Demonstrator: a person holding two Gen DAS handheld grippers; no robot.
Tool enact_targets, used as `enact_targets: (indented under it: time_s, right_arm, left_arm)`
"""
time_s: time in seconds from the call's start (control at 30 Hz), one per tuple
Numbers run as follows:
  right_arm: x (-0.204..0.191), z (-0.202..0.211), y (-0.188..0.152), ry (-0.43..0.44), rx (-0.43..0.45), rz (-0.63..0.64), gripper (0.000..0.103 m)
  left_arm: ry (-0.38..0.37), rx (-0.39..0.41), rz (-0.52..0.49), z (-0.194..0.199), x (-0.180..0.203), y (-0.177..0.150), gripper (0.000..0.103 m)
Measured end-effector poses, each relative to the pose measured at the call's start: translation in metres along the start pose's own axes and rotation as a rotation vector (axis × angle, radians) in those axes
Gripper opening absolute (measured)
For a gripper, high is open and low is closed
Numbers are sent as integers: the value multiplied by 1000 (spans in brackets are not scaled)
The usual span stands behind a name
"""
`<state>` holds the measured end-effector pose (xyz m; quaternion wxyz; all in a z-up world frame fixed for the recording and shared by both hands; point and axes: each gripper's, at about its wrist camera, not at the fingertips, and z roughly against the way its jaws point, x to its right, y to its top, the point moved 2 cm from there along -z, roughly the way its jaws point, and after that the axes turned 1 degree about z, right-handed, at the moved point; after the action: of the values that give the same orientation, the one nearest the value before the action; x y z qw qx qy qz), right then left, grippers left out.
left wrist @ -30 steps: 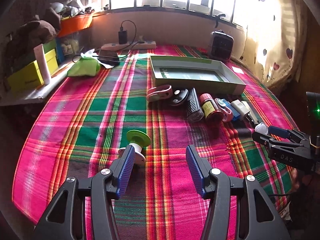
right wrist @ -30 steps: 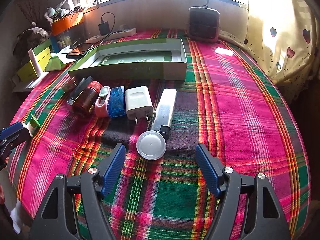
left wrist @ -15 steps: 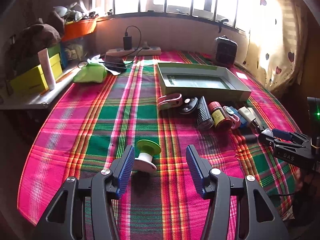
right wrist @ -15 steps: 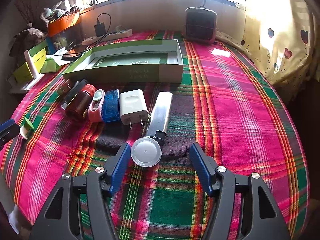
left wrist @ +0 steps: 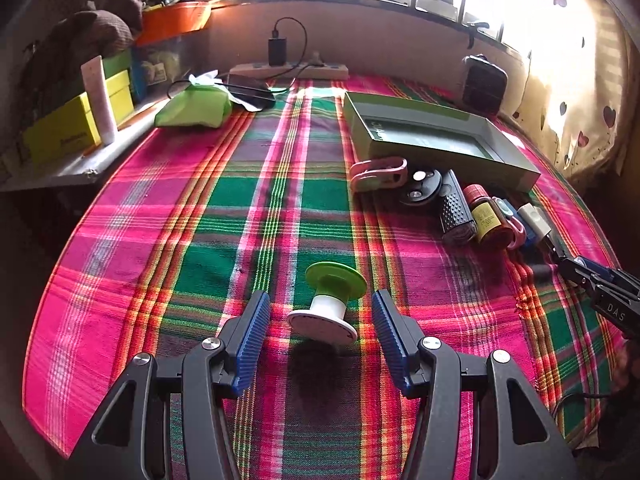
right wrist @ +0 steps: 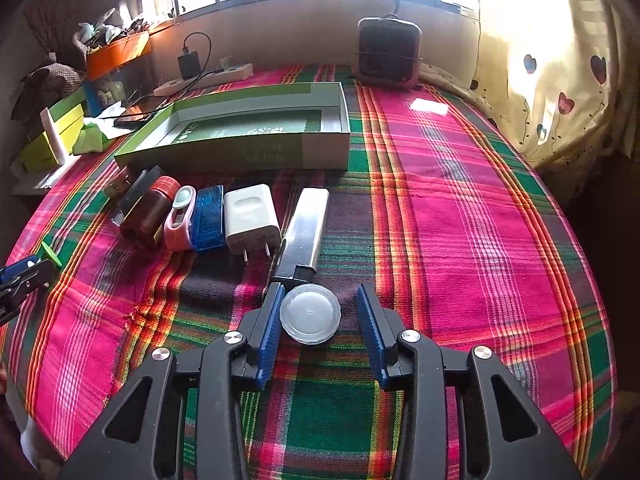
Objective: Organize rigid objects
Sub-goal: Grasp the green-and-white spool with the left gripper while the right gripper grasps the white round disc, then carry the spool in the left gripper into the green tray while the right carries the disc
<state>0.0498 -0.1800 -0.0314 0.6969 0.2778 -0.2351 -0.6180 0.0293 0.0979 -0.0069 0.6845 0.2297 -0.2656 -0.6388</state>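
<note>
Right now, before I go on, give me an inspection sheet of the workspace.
Surface: plaid cloth, puckered near the row.
Job's things: green box open and empty; bottle, charger and metal bar in a row before it; spool lies apart.
Clutter: green pouch, yellow boxes.
Grippers: left gripper open astride the spool; right gripper has just been closing around the clear lid, one pad touching, the other apart.
Cables: black cord from adapter on the power strip.
Surroundings: window, heart curtain, small fan.
</note>
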Motion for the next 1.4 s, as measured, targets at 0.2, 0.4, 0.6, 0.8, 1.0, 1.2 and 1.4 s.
enact_targets:
  time_s: [0.2, 0.4, 0.6, 0.8, 1.0, 1.2, 1.4]
  right_arm:
    - [1, 1, 0, 4, 3, 1, 29]
    - [1, 1, 0, 8, 3, -5, 29]
    - [1, 1, -1, 13, 1, -10, 29]
    - [3, 2, -1, 23, 3, -18, 29]
    - [4, 6, -1, 32, 11, -24, 29]
    - [4, 13, 5, 38, 31, -24, 29]
    - [5, 19, 21, 52, 55, -18, 29]
  left_arm:
    - [-8, -14, 2, -6, 0, 0, 52]
    - [-12, -10, 9, -7, -1, 1, 38]
    - [-19, -11, 18, -7, -2, 3, 33]
    - [-28, -12, 28, -8, -1, 4, 33]
    - [-36, -7, 29, -7, 0, 6, 33]
    - [-49, 11, 30, -1, 1, 16, 33]
    - [-65, 41, 11, 3, 8, 36, 33]
